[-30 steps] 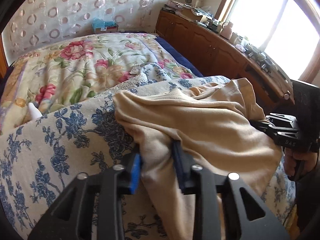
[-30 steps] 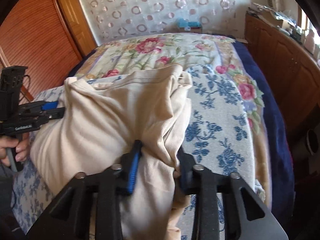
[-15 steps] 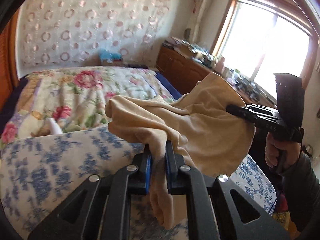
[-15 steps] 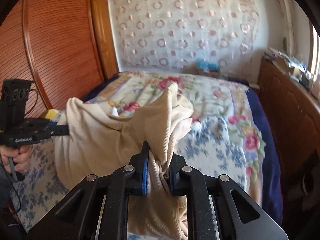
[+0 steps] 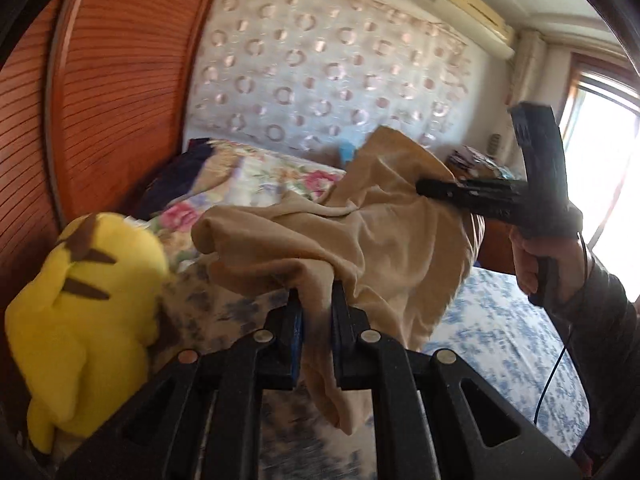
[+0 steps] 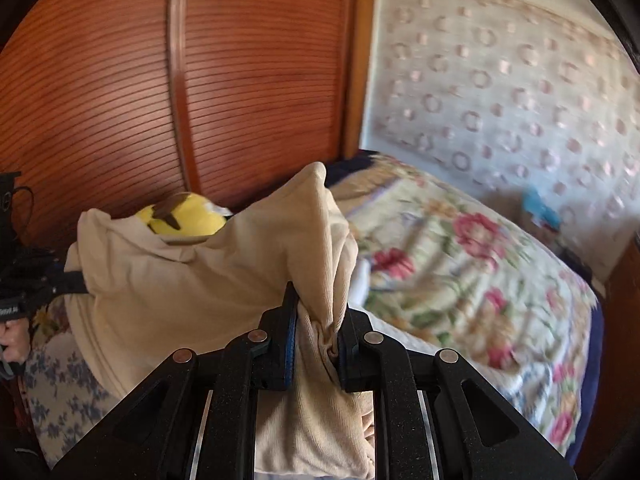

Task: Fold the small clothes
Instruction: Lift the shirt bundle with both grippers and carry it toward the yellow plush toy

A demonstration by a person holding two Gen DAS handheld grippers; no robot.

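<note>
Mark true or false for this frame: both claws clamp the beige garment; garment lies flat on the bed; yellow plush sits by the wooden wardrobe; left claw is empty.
1. Both claws clamp the beige garment. True: left claw and right claw each pinch a bunch of it.
2. The garment lies flat on the bed. False: it hangs lifted between the claws.
3. A yellow plush sits by the wooden wardrobe. True.
4. The left claw is empty. False: cloth is pinched in it.
</note>
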